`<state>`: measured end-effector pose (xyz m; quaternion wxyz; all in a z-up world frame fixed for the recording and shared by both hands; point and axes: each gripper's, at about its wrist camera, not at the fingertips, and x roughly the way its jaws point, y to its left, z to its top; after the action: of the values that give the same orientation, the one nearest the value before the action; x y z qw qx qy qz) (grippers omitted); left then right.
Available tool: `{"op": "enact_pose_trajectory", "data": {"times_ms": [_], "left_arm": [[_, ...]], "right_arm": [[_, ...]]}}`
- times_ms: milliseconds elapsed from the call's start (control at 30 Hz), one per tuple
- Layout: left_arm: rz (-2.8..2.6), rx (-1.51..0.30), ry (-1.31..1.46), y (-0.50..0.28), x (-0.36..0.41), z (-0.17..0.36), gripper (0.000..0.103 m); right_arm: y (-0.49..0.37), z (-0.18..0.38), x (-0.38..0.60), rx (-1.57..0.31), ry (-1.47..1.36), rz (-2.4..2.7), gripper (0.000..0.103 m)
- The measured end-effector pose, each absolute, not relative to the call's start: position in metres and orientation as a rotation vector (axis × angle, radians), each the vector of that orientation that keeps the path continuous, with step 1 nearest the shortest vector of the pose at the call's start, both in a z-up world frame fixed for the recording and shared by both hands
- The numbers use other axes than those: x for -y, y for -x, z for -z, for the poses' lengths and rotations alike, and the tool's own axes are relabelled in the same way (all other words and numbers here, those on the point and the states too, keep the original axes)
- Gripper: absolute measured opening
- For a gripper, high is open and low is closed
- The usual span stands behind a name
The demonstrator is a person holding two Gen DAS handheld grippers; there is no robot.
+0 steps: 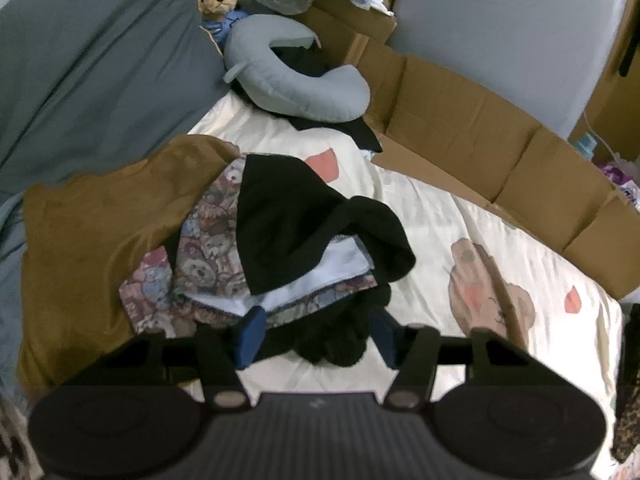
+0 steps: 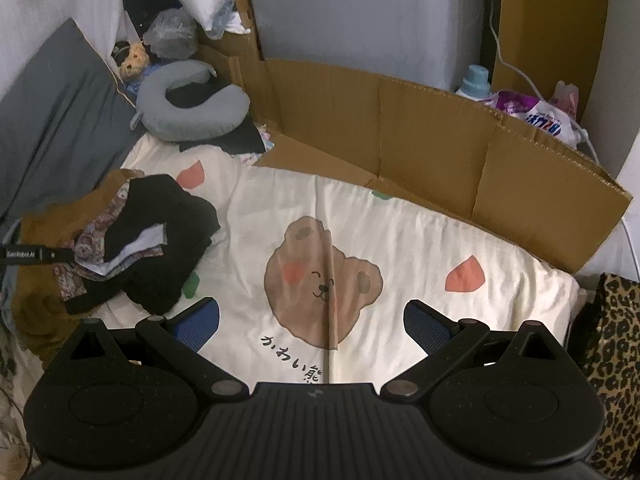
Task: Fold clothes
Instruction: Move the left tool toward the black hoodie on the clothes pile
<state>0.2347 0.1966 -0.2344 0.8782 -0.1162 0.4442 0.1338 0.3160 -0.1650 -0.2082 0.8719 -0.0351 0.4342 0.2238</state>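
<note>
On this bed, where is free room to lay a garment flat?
The cream bedspread is bare around the bear print, between the clothes pile and the cardboard wall. The left side is crowded: pile, brown garment, neck pillow.

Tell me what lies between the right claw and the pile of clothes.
Only bare cream bedsheet, seen in the right wrist view. The open right claw hovers over the printed bear, apart from the pile of clothes.

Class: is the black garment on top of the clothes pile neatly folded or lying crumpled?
Crumpled. The black garment lies bunched and twisted over the patterned cloth, its edges uneven and one end rolled, with no flat, squared folds.
</note>
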Motion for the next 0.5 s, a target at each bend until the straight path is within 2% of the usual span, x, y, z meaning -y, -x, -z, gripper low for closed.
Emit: {"op": "enact_pose_trajectory", "data": {"times_ms": [500], "left_arm": [[-0.317,-0.840,0.263,-0.247,-0.220,0.296,0.060]], "right_arm": [[-0.318,0.256,0.172,-0.917,0.041,-0.453,0.101]]}}
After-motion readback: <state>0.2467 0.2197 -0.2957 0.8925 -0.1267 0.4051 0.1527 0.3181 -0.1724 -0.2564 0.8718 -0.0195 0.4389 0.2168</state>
